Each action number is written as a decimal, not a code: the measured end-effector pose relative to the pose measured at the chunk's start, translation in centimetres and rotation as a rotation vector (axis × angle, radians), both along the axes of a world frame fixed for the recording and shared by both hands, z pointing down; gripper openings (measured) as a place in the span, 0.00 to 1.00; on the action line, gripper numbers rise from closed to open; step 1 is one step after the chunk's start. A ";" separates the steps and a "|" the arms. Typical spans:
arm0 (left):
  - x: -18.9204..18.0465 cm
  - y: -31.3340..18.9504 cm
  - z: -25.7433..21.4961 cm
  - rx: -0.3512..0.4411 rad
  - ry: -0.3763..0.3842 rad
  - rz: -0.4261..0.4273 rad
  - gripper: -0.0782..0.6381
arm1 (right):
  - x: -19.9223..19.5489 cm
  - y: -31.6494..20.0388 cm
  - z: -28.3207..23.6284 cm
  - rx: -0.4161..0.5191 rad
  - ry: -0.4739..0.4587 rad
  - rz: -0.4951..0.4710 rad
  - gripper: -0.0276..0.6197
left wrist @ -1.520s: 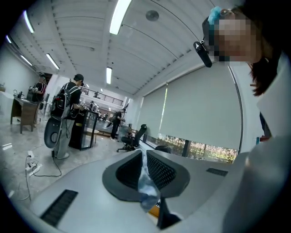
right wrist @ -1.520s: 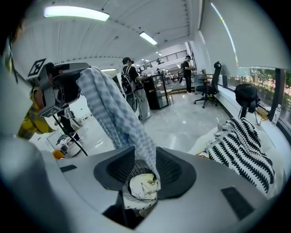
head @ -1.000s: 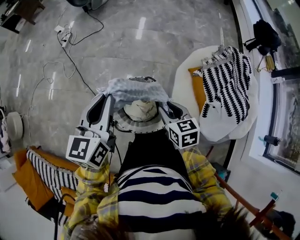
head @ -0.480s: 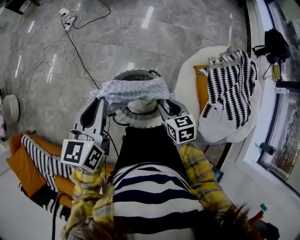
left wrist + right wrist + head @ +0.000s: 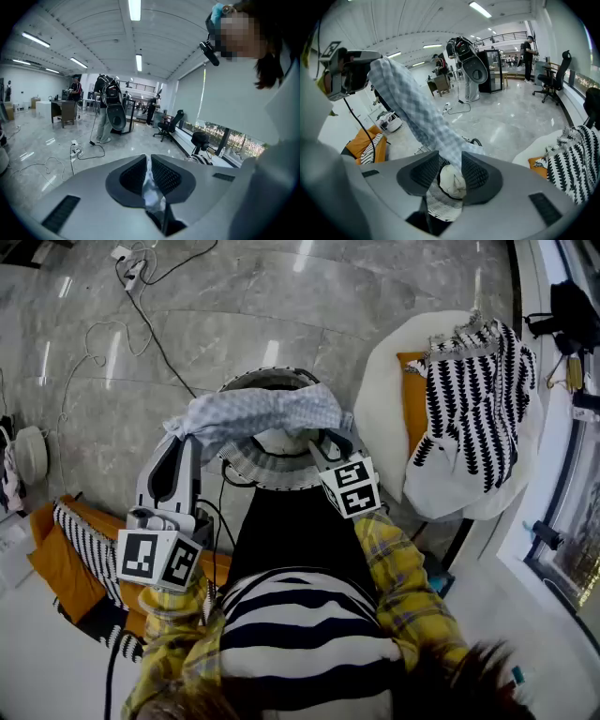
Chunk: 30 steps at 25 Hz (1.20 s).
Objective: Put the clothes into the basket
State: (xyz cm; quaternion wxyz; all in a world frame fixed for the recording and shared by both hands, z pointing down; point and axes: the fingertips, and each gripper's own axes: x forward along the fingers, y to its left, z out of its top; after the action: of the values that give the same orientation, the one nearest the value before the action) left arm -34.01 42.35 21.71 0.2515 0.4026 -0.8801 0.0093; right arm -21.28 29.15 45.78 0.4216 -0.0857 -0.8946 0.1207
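We hold the grey checked garment (image 5: 258, 413) taut between left gripper (image 5: 148, 164) and right gripper (image 5: 450, 161), both pairs of fingers clamped on it, just above the basket (image 5: 267, 474) on the floor (image 5: 234, 315).

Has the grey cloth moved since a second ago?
Yes. The cloth has sunk toward the basket, whose far rim now shows beyond it.

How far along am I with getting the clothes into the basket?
One cream garment already lies in the basket. The grey checked cloth is in hand, stretched between left gripper and right gripper above it. Left: drop it in, then the black-and-white top on the white chair.
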 end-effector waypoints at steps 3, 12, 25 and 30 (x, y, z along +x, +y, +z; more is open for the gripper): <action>0.0 -0.8 0.8 -0.026 0.010 0.002 0.17 | -0.2 0.0 1.9 0.009 0.016 -0.034 0.28; 0.0 -1.0 2.4 -0.153 -0.004 -0.038 0.17 | -0.4 0.1 9.6 0.035 0.083 -0.167 0.29; -1.0 2.2 5.9 -0.203 0.046 -0.137 0.17 | -1.7 3.2 15.3 0.113 0.122 -0.325 0.29; -0.8 3.6 7.3 -0.233 0.064 -0.145 0.17 | -2.4 2.4 16.6 0.150 0.167 -0.249 0.13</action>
State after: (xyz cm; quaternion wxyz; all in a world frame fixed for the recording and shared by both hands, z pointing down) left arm -34.82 45.94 28.98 0.3246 0.3063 -0.8913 0.0803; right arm -23.65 31.59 62.35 0.5116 -0.1536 -0.8454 0.0072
